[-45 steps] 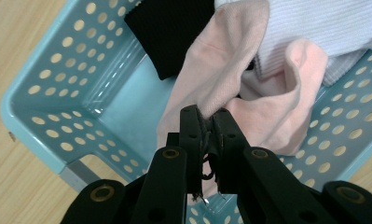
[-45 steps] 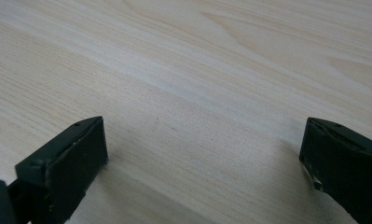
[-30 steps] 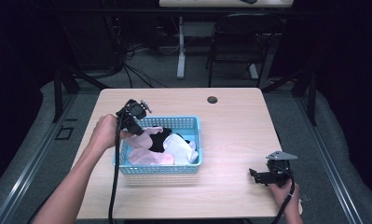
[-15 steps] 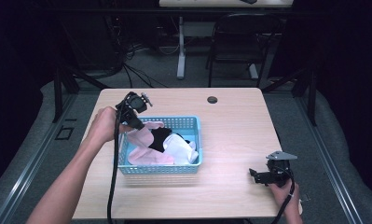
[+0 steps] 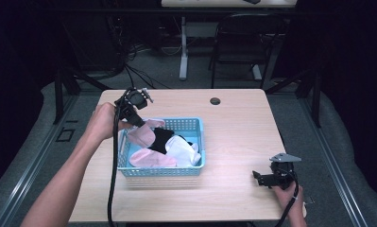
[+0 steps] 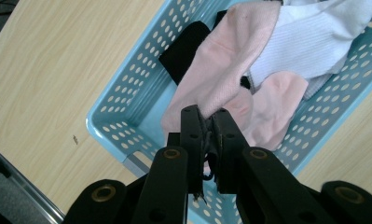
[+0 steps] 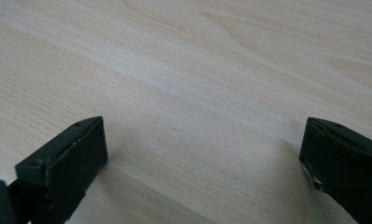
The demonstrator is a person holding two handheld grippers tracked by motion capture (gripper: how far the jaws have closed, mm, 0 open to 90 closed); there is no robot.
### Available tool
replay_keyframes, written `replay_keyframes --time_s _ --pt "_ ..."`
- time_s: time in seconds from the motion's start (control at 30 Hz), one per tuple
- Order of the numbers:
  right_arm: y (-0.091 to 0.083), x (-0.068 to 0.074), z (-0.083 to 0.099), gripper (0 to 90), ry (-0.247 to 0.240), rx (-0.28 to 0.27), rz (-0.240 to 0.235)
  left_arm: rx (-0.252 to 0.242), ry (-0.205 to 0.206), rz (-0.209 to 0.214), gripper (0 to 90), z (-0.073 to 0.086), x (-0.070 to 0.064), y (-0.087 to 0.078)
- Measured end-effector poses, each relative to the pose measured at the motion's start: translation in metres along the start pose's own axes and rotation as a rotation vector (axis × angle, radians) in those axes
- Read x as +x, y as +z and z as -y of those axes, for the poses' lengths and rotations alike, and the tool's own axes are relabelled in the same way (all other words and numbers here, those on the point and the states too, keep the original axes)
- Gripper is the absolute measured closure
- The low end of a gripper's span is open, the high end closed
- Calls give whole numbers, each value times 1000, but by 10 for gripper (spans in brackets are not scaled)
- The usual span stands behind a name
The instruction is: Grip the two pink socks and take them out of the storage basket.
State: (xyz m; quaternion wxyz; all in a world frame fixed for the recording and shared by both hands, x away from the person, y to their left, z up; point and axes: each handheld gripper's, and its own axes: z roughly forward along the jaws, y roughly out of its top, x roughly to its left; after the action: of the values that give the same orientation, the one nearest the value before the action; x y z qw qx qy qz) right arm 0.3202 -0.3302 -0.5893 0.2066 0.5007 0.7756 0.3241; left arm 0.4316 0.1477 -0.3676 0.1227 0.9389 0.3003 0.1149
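Observation:
A light blue perforated basket (image 5: pixel 198 128) (image 6: pixel 123 109) stands left of the table's middle and holds pink, white and black socks. My left gripper (image 5: pixel 138 124) (image 6: pixel 205 116) hovers over the basket's far left corner, shut on a pink sock (image 5: pixel 141 135) (image 6: pixel 221 70) that hangs from its jaws, lifted partly out of the pile. A white sock (image 5: pixel 181 150) (image 6: pixel 309 37), a black sock (image 5: pixel 161 138) (image 6: pixel 183 49) and another pink sock (image 5: pixel 150 158) (image 6: pixel 279 100) lie in the basket. My right gripper (image 5: pixel 258 177) (image 7: pixel 202 149) rests open low over bare wood near the table's front right.
A small dark round disc (image 5: pixel 215 100) sits in the tabletop near the far edge. The light wooden table (image 5: pixel 238 137) has bare room to the right of the basket. A chair (image 5: pixel 238 42) and desk legs stand beyond the far edge.
My left gripper has risen and drawn back toward the basket's far left corner, pulling the pink sock up with it. The right gripper has stayed where it was.

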Motion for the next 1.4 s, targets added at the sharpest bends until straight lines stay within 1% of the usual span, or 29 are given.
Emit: replay_keyframes --time_s 0.13,0.17,0.2,0.23,0.33,0.37,0.43,0.53,0.63,0.77,0.83,0.87,1.07,1.13,1.17,1.37,1.4 --pt "0 0 0 3 1 4 2 5 -3 -3 845 0 2 -5" --pt "0 0 0 3 -1 2 2 5 -3 -13 845 0 3 -8" --pt "0 0 0 3 -1 2 2 5 -3 -13 845 0 3 -8" --pt "0 0 0 3 1 2 0 -1 -12 -11 845 1 4 -10" --pt "0 0 0 3 1 0 -1 1 -9 -15 846 1 6 -13" --pt "0 0 0 3 1 3 -1 -7 -17 -20 846 2 7 -16" --pt "0 0 0 3 1 4 -1 -9 -20 -23 846 3 8 -19" --pt "0 0 0 3 1 1 0 -7 -23 -26 846 5 10 -22" --pt "0 0 0 3 0 1 1 -6 -29 -37 847 8 13 -26" --pt "0 0 0 3 -1 1 0 -10 -43 -44 848 14 17 -30" --pt "0 0 0 3 0 0 0 -20 -60 -48 848 19 21 -34" --pt "0 0 0 3 0 0 0 -20 -60 -48 848 19 21 -34" --pt "0 0 0 3 0 0 0 -18 -95 -61 848 32 31 -41" --pt "0 0 0 3 0 1 0 -17 -99 -65 848 34 32 -42" --pt "0 0 0 3 2 2 2 -19 -113 -67 848 38 35 -44" --pt "0 0 0 3 1 -1 1 -10 -143 -81 848 52 45 -48" --pt "0 0 0 3 0 0 -1 -11 -153 -83 848 54 46 -49"
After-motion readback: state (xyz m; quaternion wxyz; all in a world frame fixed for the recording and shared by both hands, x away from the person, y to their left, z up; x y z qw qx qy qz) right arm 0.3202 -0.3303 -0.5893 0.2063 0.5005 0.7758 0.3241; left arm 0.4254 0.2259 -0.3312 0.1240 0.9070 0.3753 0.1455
